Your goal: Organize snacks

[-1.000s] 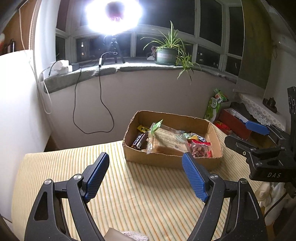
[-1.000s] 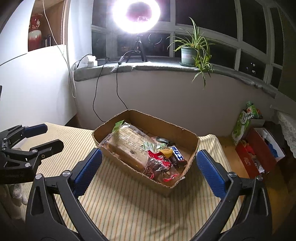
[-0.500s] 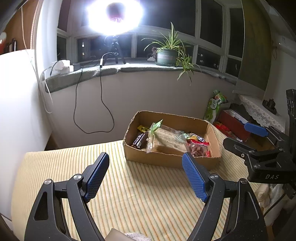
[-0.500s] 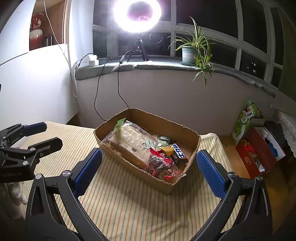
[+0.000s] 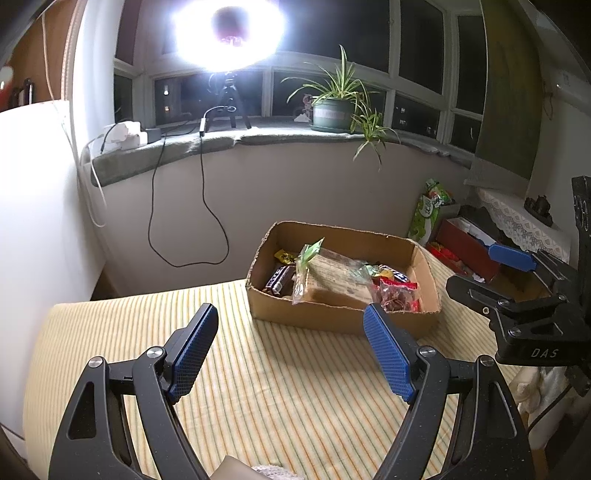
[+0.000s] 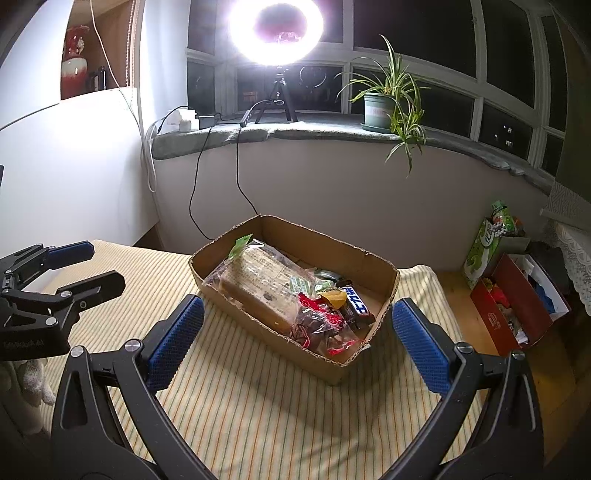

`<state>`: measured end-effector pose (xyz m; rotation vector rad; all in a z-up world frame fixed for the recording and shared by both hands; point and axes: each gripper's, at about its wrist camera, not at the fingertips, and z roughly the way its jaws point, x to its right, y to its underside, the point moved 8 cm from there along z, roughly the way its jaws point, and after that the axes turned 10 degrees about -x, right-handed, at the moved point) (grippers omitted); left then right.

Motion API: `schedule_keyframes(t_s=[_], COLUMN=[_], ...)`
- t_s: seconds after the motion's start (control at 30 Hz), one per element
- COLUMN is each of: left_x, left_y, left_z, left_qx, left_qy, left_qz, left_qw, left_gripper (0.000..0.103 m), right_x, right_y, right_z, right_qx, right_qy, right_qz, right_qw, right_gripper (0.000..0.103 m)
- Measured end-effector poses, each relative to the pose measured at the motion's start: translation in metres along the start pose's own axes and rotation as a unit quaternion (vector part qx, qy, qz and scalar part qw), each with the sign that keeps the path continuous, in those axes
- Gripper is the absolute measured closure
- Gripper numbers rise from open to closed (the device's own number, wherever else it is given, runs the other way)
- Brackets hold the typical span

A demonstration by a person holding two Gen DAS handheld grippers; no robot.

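A brown cardboard box (image 5: 334, 319) (image 6: 334, 240) stands on the striped yellow cloth. It holds a clear bag of bread (image 5: 338, 278) (image 6: 258, 288), a red snack bag (image 5: 400, 293) (image 6: 319, 325), dark candy bars (image 5: 279, 278) (image 6: 356, 304) and small wrappers. My left gripper (image 5: 291, 349) is open and empty, above the cloth in front of the box. My right gripper (image 6: 295, 339) is open and empty, with its blue pads either side of the box's near corner. Each gripper shows in the other's view: the right one (image 5: 495, 273), the left one (image 6: 92, 266).
The cloth-covered surface (image 5: 280, 398) ends at a white wall on the left. On the floor at the right stand a red box (image 6: 506, 306) of items and a green snack bag (image 6: 487, 240). A ring light (image 6: 277, 31), cables and a potted plant (image 6: 384, 103) are on the window sill.
Both grippers have drawn back and risen slightly, so the box sits a little farther away in both views. Both stay open and the box's contents have not moved.
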<state>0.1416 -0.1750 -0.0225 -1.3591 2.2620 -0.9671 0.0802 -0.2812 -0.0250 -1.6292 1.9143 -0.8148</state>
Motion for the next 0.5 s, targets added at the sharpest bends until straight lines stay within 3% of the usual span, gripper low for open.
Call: schedule_keyframes(t_s=[0.5], left_x=[-0.0025], left_y=[0.0007], left_z=[-0.0025], left_qx=[0.005], left_qy=[-0.002], left_qz=[0.000], left_qw=[1.0000], left_gripper=[0.022], right_x=[-0.0028], right_y=[0.0019], right_z=[0.0005], right_qx=[-0.004], right_qy=[-0.006], right_qz=[-0.010], right_qw=[1.000], right_gripper=[0.000])
